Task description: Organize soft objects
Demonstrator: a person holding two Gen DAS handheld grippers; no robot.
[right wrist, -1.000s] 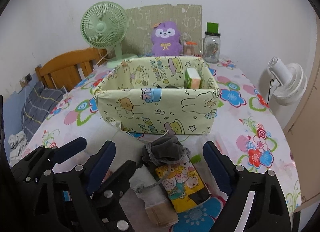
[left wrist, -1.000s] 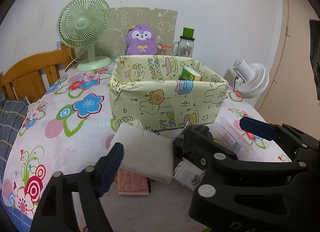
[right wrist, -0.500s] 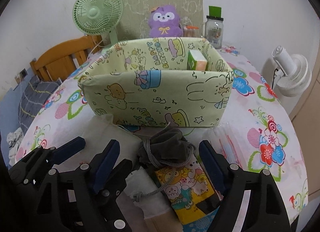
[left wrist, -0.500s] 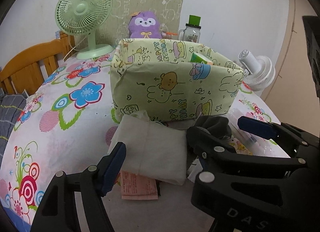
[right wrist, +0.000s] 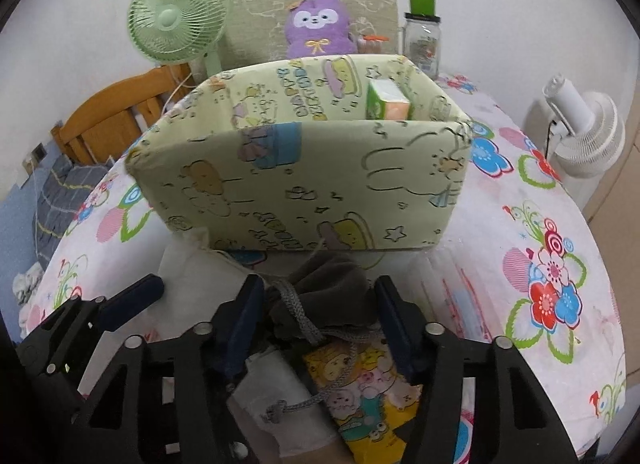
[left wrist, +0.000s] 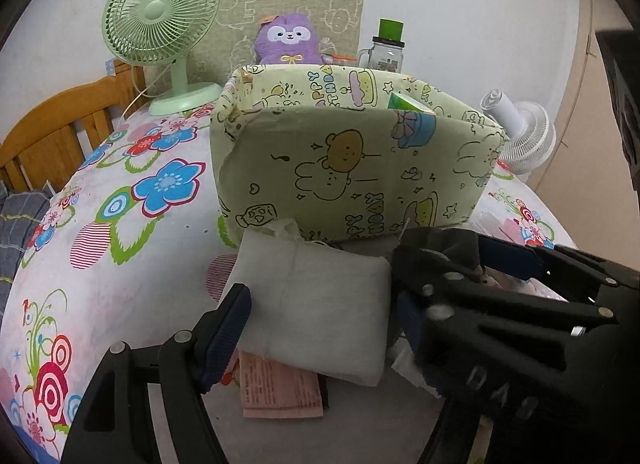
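Floral tablecloth [right wrist: 552, 224] covers the table, white wall behind; wooden chair back [left wrist: 60, 128] at far left, then green desk fan [left wrist: 160, 24], purple plush [left wrist: 288, 38] and a green-lidded jar [left wrist: 388, 48] along the wall, white clip fan [right wrist: 588, 136] off the right edge.

Left gripper [left wrist: 320, 312]: jaws spread wide w/ the white padded pouch [left wrist: 320, 296] between them, pads not pressing yet as far as I can tell. Pouch lies flat just in front of the cartoon-print fabric bin [left wrist: 352, 168], on top of a pink leaflet [left wrist: 280, 392].

Right gripper [right wrist: 316, 324]: jaws closing around the grey drawstring pouch [right wrist: 332, 296], which sits bunched on a yellow cartoon tissue pack [right wrist: 360, 384], near the bin's front wall. Pads look close to both sides of the cloth; firm contact not clear.

Step in hand, prob: grab grey pouch, then lift into bin, which already holds a green box [right wrist: 386, 104]. To do it well: pinch the bunched body, not the cord [right wrist: 304, 324], keep fingertips above the tissue pack so it isn't dragged, lift straight up & clear the bin rim before releasing. Soft cloth will squash, so close fully.
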